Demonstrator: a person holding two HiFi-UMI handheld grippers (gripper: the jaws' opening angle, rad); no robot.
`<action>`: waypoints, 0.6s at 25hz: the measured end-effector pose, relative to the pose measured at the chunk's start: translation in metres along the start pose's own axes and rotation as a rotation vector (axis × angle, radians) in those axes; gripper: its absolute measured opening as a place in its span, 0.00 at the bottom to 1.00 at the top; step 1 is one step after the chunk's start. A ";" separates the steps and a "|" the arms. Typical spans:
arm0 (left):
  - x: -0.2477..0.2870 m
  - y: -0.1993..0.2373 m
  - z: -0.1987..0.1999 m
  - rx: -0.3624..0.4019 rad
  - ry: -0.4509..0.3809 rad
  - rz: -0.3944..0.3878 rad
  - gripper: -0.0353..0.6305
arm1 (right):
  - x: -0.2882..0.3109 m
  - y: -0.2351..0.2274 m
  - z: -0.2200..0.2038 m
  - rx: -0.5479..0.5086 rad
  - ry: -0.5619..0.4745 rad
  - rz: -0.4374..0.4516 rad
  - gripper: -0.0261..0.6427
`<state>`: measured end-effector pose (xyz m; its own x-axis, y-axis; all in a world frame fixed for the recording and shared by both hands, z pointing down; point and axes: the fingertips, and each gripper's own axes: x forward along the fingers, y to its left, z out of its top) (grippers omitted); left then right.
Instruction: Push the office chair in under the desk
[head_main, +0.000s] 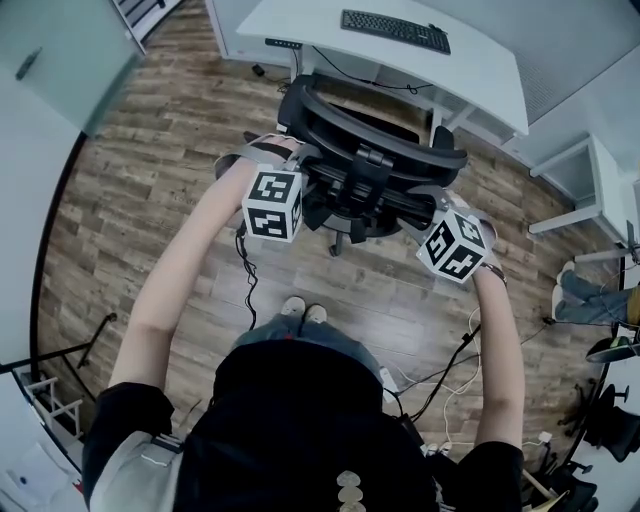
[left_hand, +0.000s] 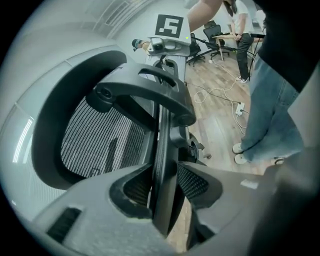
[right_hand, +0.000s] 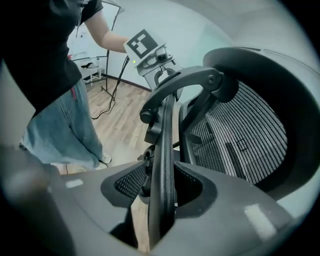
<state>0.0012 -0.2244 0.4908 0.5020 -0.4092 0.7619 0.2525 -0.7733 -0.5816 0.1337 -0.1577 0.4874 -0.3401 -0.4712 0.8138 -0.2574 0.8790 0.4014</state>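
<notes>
While cables (head_main: 462, 346) litter the floor (head_main: 170, 150), office chair (head_main: 372, 140) fronts desk (head_main: 480, 72).

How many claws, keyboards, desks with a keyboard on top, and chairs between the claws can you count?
Claws: 2, left claw and right claw
Office chair between the claws: 1
Keyboard: 1
Desk under it: 1
Total: 5

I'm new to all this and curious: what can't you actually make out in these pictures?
- Head view: the office chair hides most of its own wheels under its seat.
- Left gripper view: whether the left tool presses on the backrest rim; pads and rim sit too close to tell.
- Head view: the keys of the keyboard, too small to read.
</notes>
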 end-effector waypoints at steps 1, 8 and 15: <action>0.001 0.000 -0.001 0.000 0.006 -0.010 0.31 | 0.002 0.000 -0.001 -0.011 0.012 0.008 0.32; 0.010 -0.003 -0.005 0.099 0.079 -0.017 0.29 | 0.011 -0.001 -0.003 -0.064 0.060 0.043 0.26; 0.021 0.011 -0.004 0.115 0.113 -0.059 0.27 | 0.016 -0.015 -0.009 -0.074 0.071 0.073 0.24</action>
<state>0.0110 -0.2433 0.5018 0.3887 -0.4221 0.8190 0.3745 -0.7398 -0.5590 0.1400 -0.1778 0.4983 -0.2901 -0.4015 0.8687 -0.1658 0.9151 0.3676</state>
